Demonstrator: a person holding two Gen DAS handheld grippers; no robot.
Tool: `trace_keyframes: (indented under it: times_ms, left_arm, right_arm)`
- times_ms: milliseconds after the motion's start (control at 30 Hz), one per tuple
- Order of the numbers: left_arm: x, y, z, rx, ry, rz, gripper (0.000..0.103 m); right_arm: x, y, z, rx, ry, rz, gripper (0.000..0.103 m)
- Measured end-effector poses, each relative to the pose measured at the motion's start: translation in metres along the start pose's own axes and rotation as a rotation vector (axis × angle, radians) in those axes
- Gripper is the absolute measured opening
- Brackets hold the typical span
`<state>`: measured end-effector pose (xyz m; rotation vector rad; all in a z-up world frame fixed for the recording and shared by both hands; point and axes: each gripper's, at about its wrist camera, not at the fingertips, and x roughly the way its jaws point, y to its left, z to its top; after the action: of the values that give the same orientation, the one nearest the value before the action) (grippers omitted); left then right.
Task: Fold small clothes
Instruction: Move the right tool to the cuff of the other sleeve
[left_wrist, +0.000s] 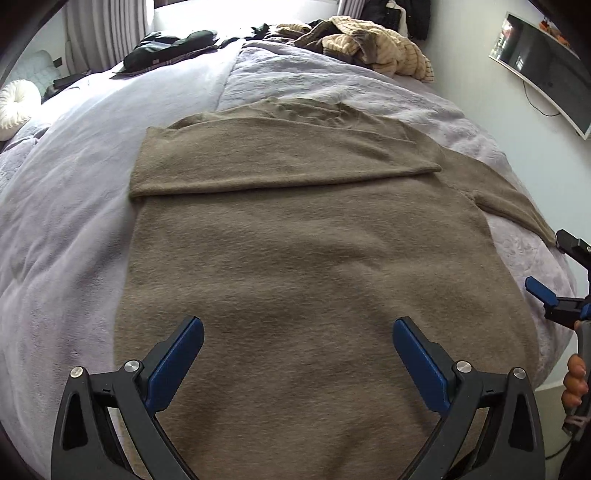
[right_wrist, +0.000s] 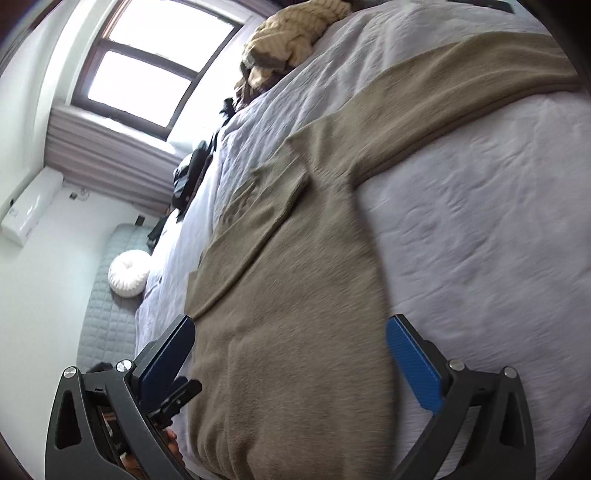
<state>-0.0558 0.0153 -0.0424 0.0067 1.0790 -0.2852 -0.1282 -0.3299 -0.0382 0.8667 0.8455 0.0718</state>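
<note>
A taupe knit sweater (left_wrist: 303, 258) lies flat on the bed. One sleeve (left_wrist: 280, 162) is folded across its chest; the other sleeve (left_wrist: 506, 199) stretches out to the right. My left gripper (left_wrist: 297, 332) is open and empty, hovering over the sweater's lower body. My right gripper (right_wrist: 290, 332) is open and empty over the sweater (right_wrist: 295, 295), its view rolled sideways; the outstretched sleeve (right_wrist: 461, 85) runs to the upper right there. The right gripper also shows in the left wrist view (left_wrist: 554, 273), at the bed's right edge near the sleeve end.
The lilac bedspread (left_wrist: 74, 206) surrounds the sweater. A heap of beige and brown clothes (left_wrist: 369, 44) and dark garments (left_wrist: 170, 48) lie at the far end. A wall monitor (left_wrist: 546, 70) hangs on the right. A white round cushion (right_wrist: 129, 273) lies beside the bed.
</note>
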Motion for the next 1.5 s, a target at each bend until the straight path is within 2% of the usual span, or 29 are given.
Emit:
trace_keyframes:
  times_ms: [267, 500, 600, 800, 900, 1133, 1300, 1433, 1500]
  left_arm:
    - [0.004, -0.028, 0.011, 0.001, -0.004, -0.030, 0.102]
    - [0.012, -0.048, 0.019, 0.008, -0.003, -0.048, 0.102]
    - [0.017, -0.056, 0.028, 0.006, -0.002, -0.051, 0.102]
    - [0.033, -0.067, 0.076, -0.021, -0.065, -0.020, 0.102]
    - [0.055, -0.079, 0.108, -0.025, -0.081, 0.015, 0.102]
    - [0.126, -0.122, 0.164, 0.045, -0.046, 0.100, 0.102]
    - [0.171, -0.144, 0.161, 0.100, 0.054, 0.130, 0.102]
    - [0.160, -0.156, 0.143, 0.181, 0.045, 0.099, 0.102]
    - [0.151, -0.156, 0.137, 0.182, 0.042, 0.074, 0.102]
  right_arm:
    - [-0.034, -0.028, 0.022, 0.046, -0.061, -0.076, 0.103]
    - [-0.058, -0.049, 0.043, 0.096, -0.116, -0.104, 0.103]
    - [-0.067, -0.058, 0.052, 0.123, -0.137, -0.091, 0.103]
    - [-0.075, -0.064, 0.065, 0.130, -0.168, -0.042, 0.103]
    - [-0.081, -0.071, 0.072, 0.143, -0.187, -0.006, 0.103]
    - [-0.100, -0.096, 0.083, 0.181, -0.232, 0.032, 0.103]
    - [-0.112, -0.111, 0.091, 0.199, -0.258, 0.026, 0.103]
    - [-0.117, -0.125, 0.094, 0.226, -0.285, 0.022, 0.103]
    - [-0.119, -0.134, 0.095, 0.262, -0.302, 0.040, 0.103]
